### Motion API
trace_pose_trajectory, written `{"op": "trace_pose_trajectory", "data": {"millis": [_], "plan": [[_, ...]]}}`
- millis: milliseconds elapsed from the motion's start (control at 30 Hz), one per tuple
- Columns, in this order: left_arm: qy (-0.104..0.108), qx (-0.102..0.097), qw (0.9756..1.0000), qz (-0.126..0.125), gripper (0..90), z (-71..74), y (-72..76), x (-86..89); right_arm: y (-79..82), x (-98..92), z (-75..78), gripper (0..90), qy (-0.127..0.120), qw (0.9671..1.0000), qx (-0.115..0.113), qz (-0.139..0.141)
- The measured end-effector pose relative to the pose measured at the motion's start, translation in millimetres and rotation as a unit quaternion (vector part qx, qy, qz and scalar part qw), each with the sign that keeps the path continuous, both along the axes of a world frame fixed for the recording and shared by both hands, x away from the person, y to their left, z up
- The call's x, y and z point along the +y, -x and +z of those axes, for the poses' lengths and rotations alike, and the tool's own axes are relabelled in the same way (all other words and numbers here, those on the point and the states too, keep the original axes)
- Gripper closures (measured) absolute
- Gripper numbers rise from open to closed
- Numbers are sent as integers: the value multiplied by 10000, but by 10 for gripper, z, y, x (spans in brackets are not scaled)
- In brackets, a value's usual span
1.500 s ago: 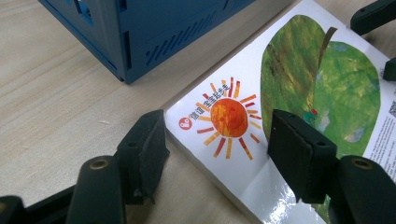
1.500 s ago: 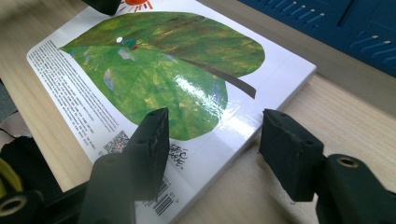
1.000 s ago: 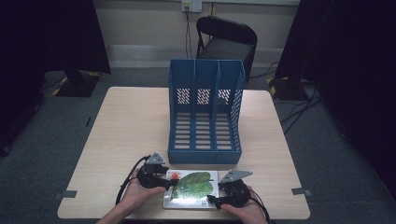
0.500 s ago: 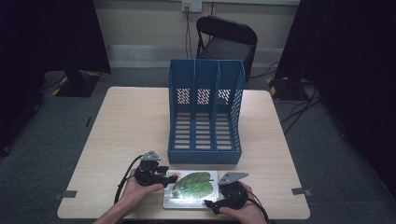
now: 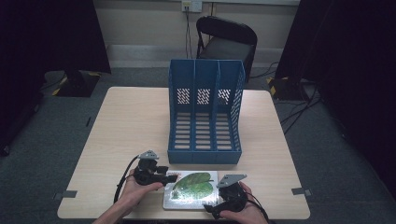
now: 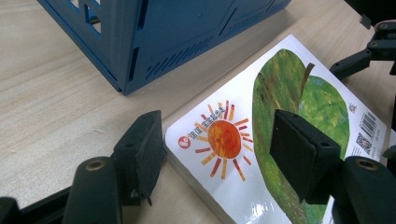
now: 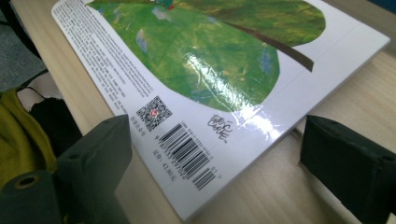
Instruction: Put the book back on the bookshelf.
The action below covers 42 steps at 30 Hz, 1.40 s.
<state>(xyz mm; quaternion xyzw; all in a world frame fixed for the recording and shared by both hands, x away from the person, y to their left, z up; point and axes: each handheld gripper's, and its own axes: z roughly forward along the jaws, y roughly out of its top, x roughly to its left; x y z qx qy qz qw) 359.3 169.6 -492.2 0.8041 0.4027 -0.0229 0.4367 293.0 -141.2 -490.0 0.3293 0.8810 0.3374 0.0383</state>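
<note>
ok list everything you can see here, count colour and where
book: one, white cover with green leaf and orange sun, flat at the table's near edge
file rack: one, blue, three slots, mid table behind the book
table: one, light wood, centre of the room
chair: one, black, beyond the table
left claw: one, black, jaws apart astride the book's left corner
right claw: one, black, jaws just opened wide around the book's near right corner
hands: two, at the near edge, one on each claw

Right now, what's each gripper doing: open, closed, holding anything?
Left gripper: open, jaws straddling the book's corner, no visible pinch.
Right gripper: jaws have just been opening; open around the book's barcode corner.
</note>
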Motion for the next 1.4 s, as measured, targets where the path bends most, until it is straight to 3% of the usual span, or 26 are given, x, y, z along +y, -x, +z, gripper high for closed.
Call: {"op": "trace_pose_trajectory", "data": {"millis": [533,667,900,1400], "plan": [[307,134,9994,105,348,25,-9,47,58,4,-11,82,162,9996,-172,183],[375,271,9987,215,364,28,-14,52,86,20,-24,76,262,9989,-317,232],[359,256,9988,212,364,33,-16,52,115,30,-35,72,397,9975,-456,369],[645,285,9972,266,371,103,-23,97,139,57,-47,64,523,9962,-583,373]]}}
